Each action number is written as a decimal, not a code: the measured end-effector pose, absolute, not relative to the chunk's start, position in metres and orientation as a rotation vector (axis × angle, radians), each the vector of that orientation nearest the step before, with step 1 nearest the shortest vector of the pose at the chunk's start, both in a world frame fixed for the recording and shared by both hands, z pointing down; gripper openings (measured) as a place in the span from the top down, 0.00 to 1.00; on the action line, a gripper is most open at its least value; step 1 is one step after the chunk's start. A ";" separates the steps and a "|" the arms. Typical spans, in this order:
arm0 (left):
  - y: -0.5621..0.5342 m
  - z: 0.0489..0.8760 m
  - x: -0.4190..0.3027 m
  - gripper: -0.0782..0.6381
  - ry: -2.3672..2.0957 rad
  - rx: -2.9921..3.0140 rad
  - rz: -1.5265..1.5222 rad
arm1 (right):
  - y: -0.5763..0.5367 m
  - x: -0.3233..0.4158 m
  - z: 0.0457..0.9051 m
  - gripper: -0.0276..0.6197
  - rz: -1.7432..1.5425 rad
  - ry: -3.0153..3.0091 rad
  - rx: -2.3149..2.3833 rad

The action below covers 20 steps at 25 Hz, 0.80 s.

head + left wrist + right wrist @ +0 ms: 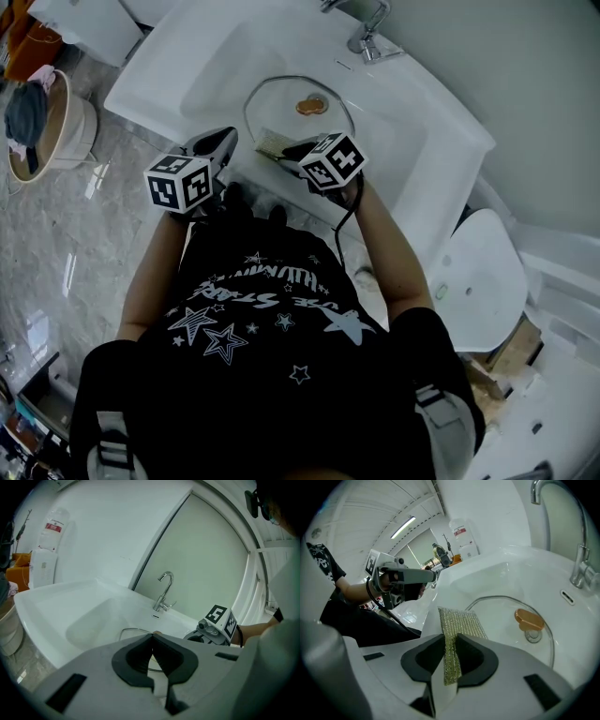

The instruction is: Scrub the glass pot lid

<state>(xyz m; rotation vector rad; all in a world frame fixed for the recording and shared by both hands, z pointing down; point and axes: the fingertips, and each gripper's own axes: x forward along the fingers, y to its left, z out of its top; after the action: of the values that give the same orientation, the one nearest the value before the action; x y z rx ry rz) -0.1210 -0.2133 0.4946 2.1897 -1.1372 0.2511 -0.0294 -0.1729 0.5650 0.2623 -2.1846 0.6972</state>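
- Head view, starting at the left: your left gripper [222, 141] hangs over the near edge of the sink [412, 141]. Its fingers are pressed together with nothing between them, so it's idle for now.
- Next over is the pad [458, 623], pinched tight in your right gripper [451, 654]. Most of the mesh sticks out past the tips, pointing at the basin.
- The lid [281, 98] lies flat in the basin, knob [310, 107] up, just beyond both grippers. The pad's front edge sits over the lid's near rim, but I can't tell if it's actually touching the glass.
- The faucet [366, 39] is at the far right, well clear of everything.
- My read is that you're right at the start of the scrub: pad lined up, no real contact yet.
- Next, I'd bring the pad down flat on the glass and work it around the knob. The lid looks free to slide on that smooth basin, so you'd probably want to open the left fingers and pin the rim or grab the knob first.
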 end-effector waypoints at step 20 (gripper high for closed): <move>-0.236 0.494 -0.101 0.88 -1.117 2.213 0.286 | -0.250 0.044 0.506 0.86 0.710 -2.372 0.561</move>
<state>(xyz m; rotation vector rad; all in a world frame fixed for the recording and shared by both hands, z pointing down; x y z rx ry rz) -0.1008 -0.2359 0.4942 2.2129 -1.1166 0.2864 0.0445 -0.2500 0.5064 0.5606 -2.3724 0.7096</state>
